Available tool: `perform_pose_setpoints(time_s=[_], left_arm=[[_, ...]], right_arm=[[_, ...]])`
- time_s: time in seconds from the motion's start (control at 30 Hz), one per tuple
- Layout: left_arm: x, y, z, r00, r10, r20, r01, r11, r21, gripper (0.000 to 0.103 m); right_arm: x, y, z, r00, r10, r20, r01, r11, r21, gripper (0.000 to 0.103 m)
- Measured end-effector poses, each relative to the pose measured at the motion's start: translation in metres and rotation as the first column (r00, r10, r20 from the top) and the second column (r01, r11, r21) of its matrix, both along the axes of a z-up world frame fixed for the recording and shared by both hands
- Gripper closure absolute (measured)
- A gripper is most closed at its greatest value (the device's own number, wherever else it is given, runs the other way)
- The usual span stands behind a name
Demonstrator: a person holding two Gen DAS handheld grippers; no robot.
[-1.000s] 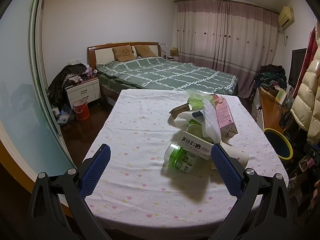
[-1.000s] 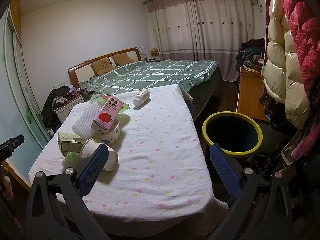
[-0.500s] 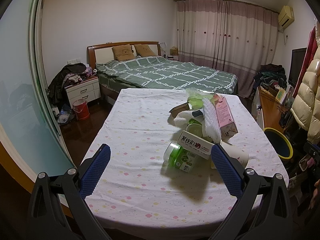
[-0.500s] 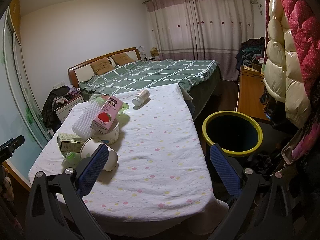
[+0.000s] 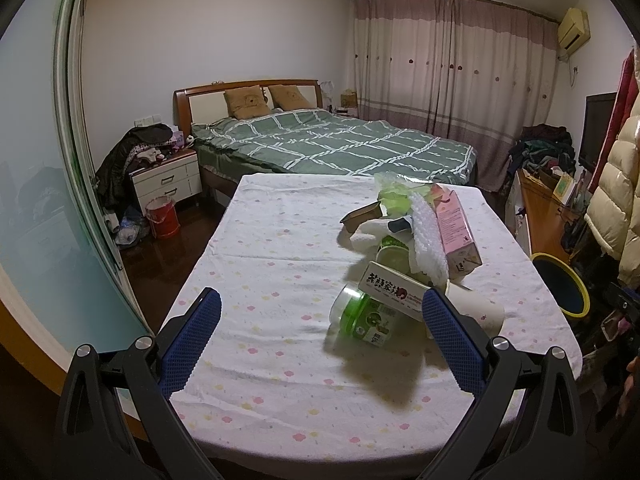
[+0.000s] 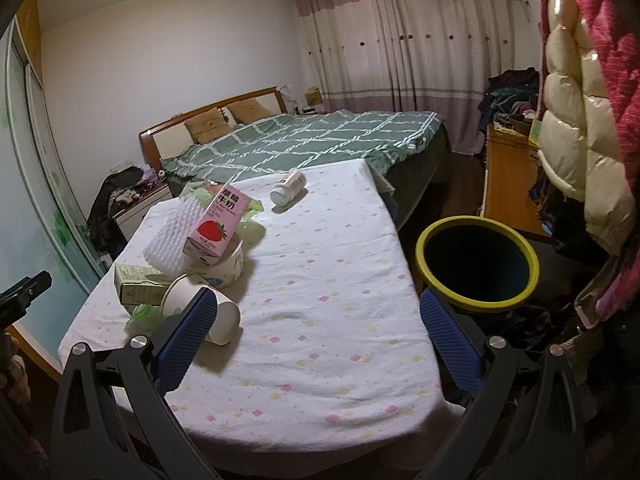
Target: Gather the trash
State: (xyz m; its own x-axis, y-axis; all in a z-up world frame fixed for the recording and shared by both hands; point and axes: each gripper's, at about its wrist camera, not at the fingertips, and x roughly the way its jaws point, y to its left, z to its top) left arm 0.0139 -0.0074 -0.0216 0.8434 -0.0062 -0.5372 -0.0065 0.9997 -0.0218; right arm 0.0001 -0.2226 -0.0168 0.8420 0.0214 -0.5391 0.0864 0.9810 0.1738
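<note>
Bedroom. Table (image 5: pixel 280 264) under a white cloth with small pastel flowers, standing at the foot of a bed (image 5: pixel 340 148) with a green checked quilt. Pink curtains (image 5: pixel 448 72) on the far wall, nightstand (image 5: pixel 168 180) and red bucket (image 5: pixel 162 216) to the left of the table, puffy coats (image 6: pixel 580 128) hanging on the right.

Trash is piled on the table: pink strawberry milk carton (image 6: pixel 216 220) leaning on white foam netting (image 6: pixel 172 236) and a paper bowl (image 6: pixel 228 268), a small green-white box (image 6: pixel 140 286), a green-capped clear jar (image 5: pixel 364 316) lying on its side, a paper cup (image 6: pixel 208 312) tipped over. A white pill bottle (image 6: pixel 288 192) lies alone further up the table, well apart from the pile. Yellow-rimmed dark trash bin (image 6: pixel 476 264) sits on the floor just beside the table's right edge.

Left tool (image 5: pixel 320 336): fingers spread wide, nothing between them, over the near end of the table; the jar lies between the fingers' lines, near the right finger (image 5: pixel 452 340), not touching.

Right tool (image 6: pixel 316 344): spread wide, holding nothing; paper cup just by its left finger (image 6: pixel 184 344), bin just beyond its right finger.
</note>
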Motion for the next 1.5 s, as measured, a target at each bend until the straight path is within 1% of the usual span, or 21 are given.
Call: perform_pose_setpoints(time_s=[0.13, 0.33, 0.53, 0.63, 0.73, 0.87, 0.97, 1.13, 1.2, 1.27, 1.3, 1.37, 1.4, 1.43, 1.47, 1.5], left_arm=[[0.009, 0.0, -0.004, 1.0, 0.002, -0.011, -0.002, 1.0, 0.006, 0.004], [0.026, 0.004, -0.007, 1.0, 0.011, -0.017, -0.011, 1.0, 0.026, 0.004], [0.048, 0.012, -0.011, 0.999, 0.027, -0.032, -0.026, 0.999, 0.034, 0.004], [0.059, 0.016, -0.014, 0.999, 0.029, -0.04, -0.027, 0.999, 0.034, 0.004], [0.07, 0.02, -0.016, 0.999, 0.031, -0.045, -0.029, 0.999, 0.035, 0.004], [0.081, 0.025, -0.018, 0.998, 0.034, -0.054, -0.033, 0.999, 0.029, 0.004], [0.088, 0.029, -0.02, 0.997, 0.043, -0.06, -0.041, 0.999, 0.03, 0.004], [0.102, 0.036, -0.024, 0.996, 0.051, -0.077, -0.05, 0.999, 0.02, 0.004], [0.104, 0.038, -0.027, 0.995, 0.05, -0.082, -0.049, 0.999, 0.013, 0.004], [0.108, 0.038, -0.029, 0.995, 0.046, -0.087, -0.045, 0.999, 0.009, 0.004], [0.109, 0.038, -0.03, 0.995, 0.044, -0.088, -0.044, 0.999, 0.008, 0.004], [0.111, 0.038, -0.031, 0.995, 0.041, -0.091, -0.041, 0.999, 0.006, 0.004], [0.111, 0.039, -0.031, 0.995, 0.041, -0.092, -0.041, 0.999, 0.004, 0.004], [0.112, 0.039, -0.032, 0.995, 0.04, -0.092, -0.04, 0.999, 0.003, 0.004], [0.113, 0.04, -0.032, 0.995, 0.04, -0.093, -0.04, 0.999, 0.002, 0.004], [0.113, 0.04, -0.032, 0.995, 0.04, -0.092, -0.04, 0.999, 0.002, 0.004]], right_arm=[[0.026, 0.01, -0.001, 0.998, 0.056, -0.021, -0.056, 0.998, 0.005, 0.006], [0.075, 0.037, 0.01, 0.986, 0.165, -0.018, -0.165, 0.986, -0.003, 0.006], [0.138, 0.074, 0.029, 0.956, 0.295, 0.01, -0.294, 0.955, -0.039, 0.006], [0.175, 0.092, 0.034, 0.939, 0.345, -0.008, -0.345, 0.938, -0.043, 0.006], [0.211, 0.115, 0.035, 0.925, 0.377, -0.05, -0.38, 0.921, -0.085, 0.008], [0.256, 0.141, 0.025, 0.902, 0.413, -0.129, -0.427, 0.896, -0.121, 0.021], [0.284, 0.156, 0.016, 0.878, 0.437, -0.193, -0.463, 0.879, -0.116, 0.022], [0.315, 0.176, 0.0, 0.858, 0.427, -0.284, -0.479, 0.865, -0.146, 0.025], [0.322, 0.181, -0.004, 0.853, 0.421, -0.309, -0.481, 0.864, -0.148, 0.03], [0.331, 0.179, -0.009, 0.845, 0.417, -0.334, -0.482, 0.865, -0.141, 0.043], [0.334, 0.178, -0.011, 0.841, 0.416, -0.345, -0.482, 0.866, -0.132, 0.045], [0.337, 0.176, -0.013, 0.838, 0.42, -0.349, -0.482, 0.869, -0.112, 0.063], [0.339, 0.175, -0.012, 0.838, 0.421, -0.348, -0.481, 0.871, -0.105, 0.066], [0.339, 0.175, -0.011, 0.839, 0.42, -0.345, -0.478, 0.873, -0.101, 0.075], [0.338, 0.173, -0.009, 0.844, 0.42, -0.335, -0.473, 0.876, -0.093, 0.081], [0.339, 0.171, -0.007, 0.847, 0.42, -0.326, -0.469, 0.879, -0.087, 0.082]])
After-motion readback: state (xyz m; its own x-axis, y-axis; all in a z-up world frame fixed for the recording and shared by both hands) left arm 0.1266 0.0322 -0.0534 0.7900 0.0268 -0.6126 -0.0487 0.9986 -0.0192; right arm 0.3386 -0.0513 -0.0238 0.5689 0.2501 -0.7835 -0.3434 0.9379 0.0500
